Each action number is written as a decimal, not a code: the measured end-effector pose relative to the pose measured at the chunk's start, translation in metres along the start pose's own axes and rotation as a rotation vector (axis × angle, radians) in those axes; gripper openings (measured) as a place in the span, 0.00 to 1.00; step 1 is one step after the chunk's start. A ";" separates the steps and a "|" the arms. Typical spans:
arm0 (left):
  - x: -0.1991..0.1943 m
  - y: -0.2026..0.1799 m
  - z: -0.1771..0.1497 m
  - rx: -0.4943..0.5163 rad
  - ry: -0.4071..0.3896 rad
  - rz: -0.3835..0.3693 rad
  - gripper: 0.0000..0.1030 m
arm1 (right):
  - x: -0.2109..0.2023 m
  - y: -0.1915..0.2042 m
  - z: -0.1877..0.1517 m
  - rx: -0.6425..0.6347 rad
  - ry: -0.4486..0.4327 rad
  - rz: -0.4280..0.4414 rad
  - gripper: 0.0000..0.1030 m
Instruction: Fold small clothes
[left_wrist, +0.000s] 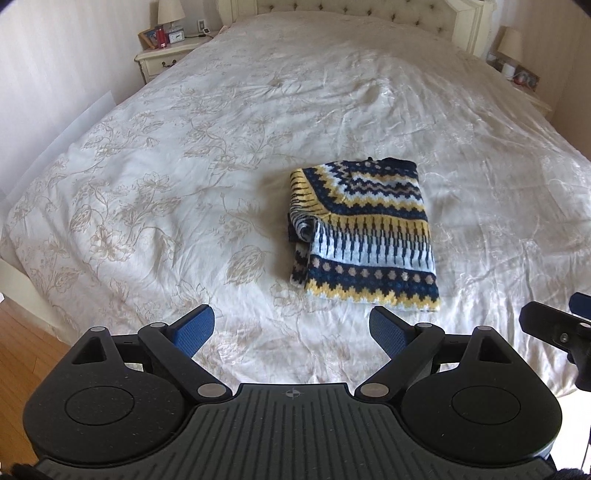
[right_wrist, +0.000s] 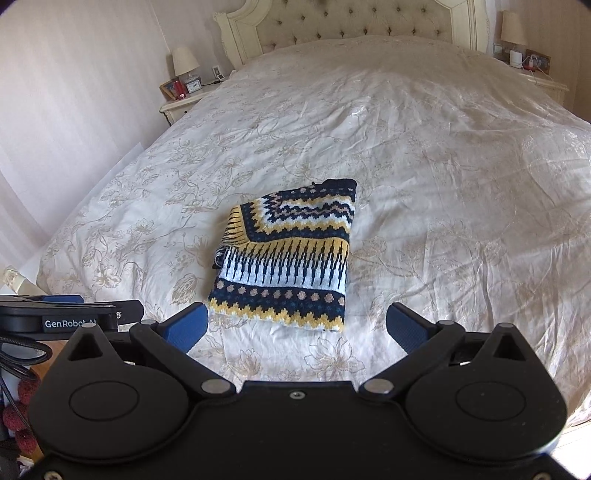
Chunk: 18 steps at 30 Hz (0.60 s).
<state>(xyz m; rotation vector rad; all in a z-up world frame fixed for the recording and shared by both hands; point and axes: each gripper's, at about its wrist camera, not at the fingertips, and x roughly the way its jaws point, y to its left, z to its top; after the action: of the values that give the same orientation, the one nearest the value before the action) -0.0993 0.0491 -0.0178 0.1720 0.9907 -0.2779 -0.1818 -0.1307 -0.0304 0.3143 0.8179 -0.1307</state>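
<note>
One folded knitted sweater (left_wrist: 364, 236) lies on a wide bed (left_wrist: 155, 192) covered by a cream bedspread with a pale floral print. The knit is patterned in bands of navy, yellow, white and tan: zigzags, dots and vertical dashes. It forms a rough rectangle, with its left edge rolled into a loose curl. The left gripper (left_wrist: 291, 330) hovers just short of the sweater's near edge, its blue-padded fingers (left_wrist: 194, 328) spread wide and empty. The right gripper (right_wrist: 295, 326) hovers likewise near that hem, fingers apart, holding nothing. A tufted headboard (right_wrist: 354, 18) stands at the far end.
</note>
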 end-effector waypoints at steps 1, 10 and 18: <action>0.001 0.001 0.000 -0.007 0.011 -0.007 0.89 | 0.000 0.000 -0.001 0.004 0.006 0.001 0.99; 0.002 0.002 -0.005 -0.015 0.030 -0.015 0.89 | 0.002 0.004 -0.004 -0.013 0.022 -0.036 0.99; 0.007 -0.002 -0.008 0.002 0.046 -0.021 0.89 | 0.005 0.005 -0.005 -0.010 0.035 -0.040 0.99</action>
<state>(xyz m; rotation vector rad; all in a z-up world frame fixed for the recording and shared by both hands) -0.1024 0.0479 -0.0278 0.1701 1.0386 -0.2950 -0.1804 -0.1248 -0.0365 0.2917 0.8597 -0.1585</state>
